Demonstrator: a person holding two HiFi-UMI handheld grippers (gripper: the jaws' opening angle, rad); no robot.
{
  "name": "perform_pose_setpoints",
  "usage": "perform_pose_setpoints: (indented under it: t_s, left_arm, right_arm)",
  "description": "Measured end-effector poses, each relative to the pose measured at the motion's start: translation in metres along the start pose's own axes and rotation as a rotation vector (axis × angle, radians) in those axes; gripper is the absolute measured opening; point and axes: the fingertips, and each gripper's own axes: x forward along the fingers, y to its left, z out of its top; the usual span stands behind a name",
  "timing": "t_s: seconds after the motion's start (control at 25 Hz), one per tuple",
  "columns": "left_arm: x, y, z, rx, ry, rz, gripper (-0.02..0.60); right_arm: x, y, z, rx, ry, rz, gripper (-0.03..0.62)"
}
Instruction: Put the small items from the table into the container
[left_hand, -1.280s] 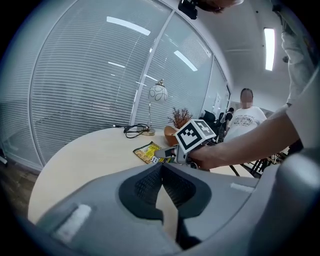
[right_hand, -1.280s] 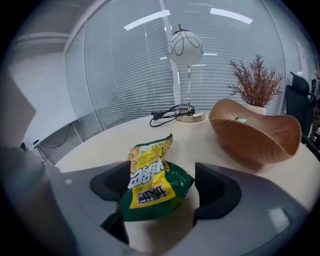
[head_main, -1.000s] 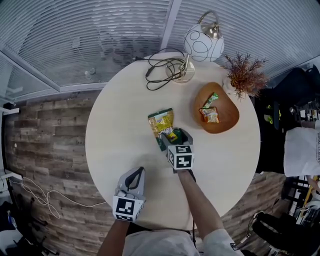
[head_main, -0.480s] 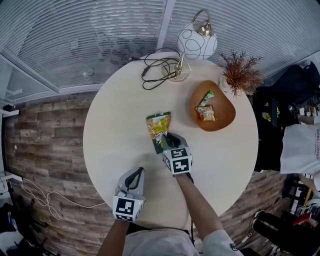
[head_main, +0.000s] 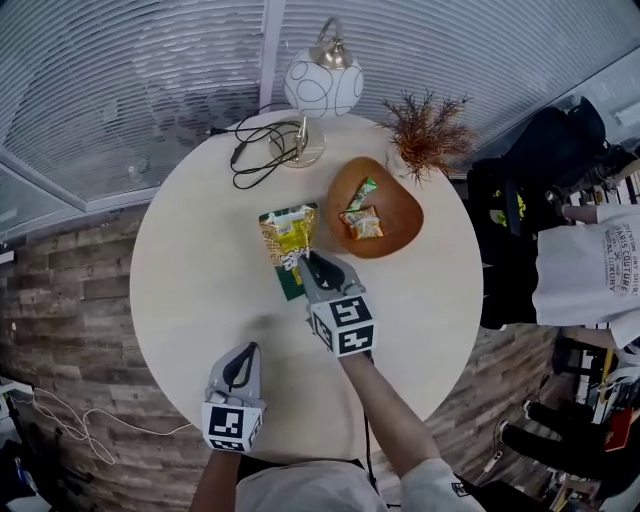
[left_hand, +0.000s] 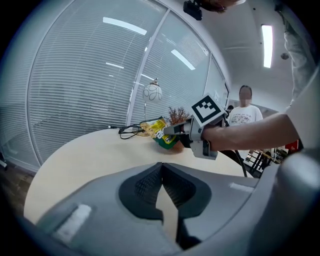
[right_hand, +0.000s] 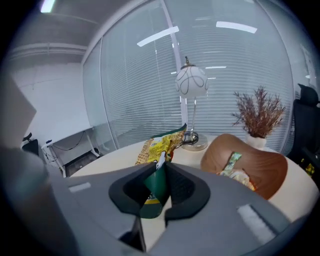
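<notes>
The right gripper (head_main: 303, 262) has its jaws closing on the packet (head_main: 288, 232), near the middle of the table (head_main: 190, 270) and seemingly lifted. Beside it towards the right edge, the bowl (head_main: 400, 215) holds two wrappers (head_main: 362, 220). The lamp (head_main: 322, 85), cable (head_main: 255, 150) and plant (head_main: 428, 125) line the far edge. The left gripper (head_main: 240, 352), clenched and empty, hovers at the near edge.
</notes>
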Motion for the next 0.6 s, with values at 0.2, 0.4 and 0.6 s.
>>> perform_pose_setpoints:
  t_s: [0.2, 0.4, 0.6]
  left_arm:
    - [0.008, -0.018, -0.003, 0.003, 0.005, -0.018, -0.009]
    - [0.008, -0.022, -0.002, 0.012, 0.013, 0.001, -0.009]
    - [0.008, -0.025, -0.003, 0.006, 0.014, 0.030, -0.009]
  right_arm:
    - [-0.022, -0.082, 0.032, 0.040, -0.068, -0.132, 0.061]
    - [-0.021, -0.157, 0.019, 0.084, 0.016, -0.258, 0.061]
    - [-0.008, -0.194, -0.009, 0.110, 0.115, -0.293, 0.061]
